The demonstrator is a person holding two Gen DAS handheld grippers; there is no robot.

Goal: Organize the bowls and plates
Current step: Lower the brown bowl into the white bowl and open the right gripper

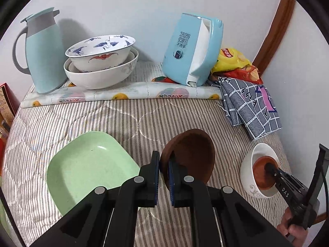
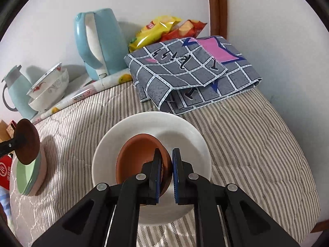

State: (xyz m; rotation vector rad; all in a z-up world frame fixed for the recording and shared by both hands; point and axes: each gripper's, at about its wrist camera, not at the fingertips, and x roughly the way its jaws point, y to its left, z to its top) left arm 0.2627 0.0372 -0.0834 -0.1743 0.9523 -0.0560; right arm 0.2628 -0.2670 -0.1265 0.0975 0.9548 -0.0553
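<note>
While the left gripper (image 1: 163, 175) is clamped on the rim of a brown saucer (image 1: 191, 156), lifted and tilted on edge, the left wrist view shows a green square plate (image 1: 88, 164) just to the gripper's left on the striped quilt (image 1: 82, 119). Ahead of it, stacked porcelain bowls (image 1: 100, 61) stand by the wall.

From the right wrist view, the right gripper (image 2: 167, 173) pinches the near rim of a brown bowl (image 2: 137, 160) nested inside a white bowl (image 2: 185, 135) directly below. Both brown pieces look stiff, light and breakable, with glaze likely slick, so a rim hold seems safest.

The surface is a soft quilted bed, not a bench, so set-down pieces may rock. A folded checked cloth (image 2: 191, 72) lies ahead.
</note>
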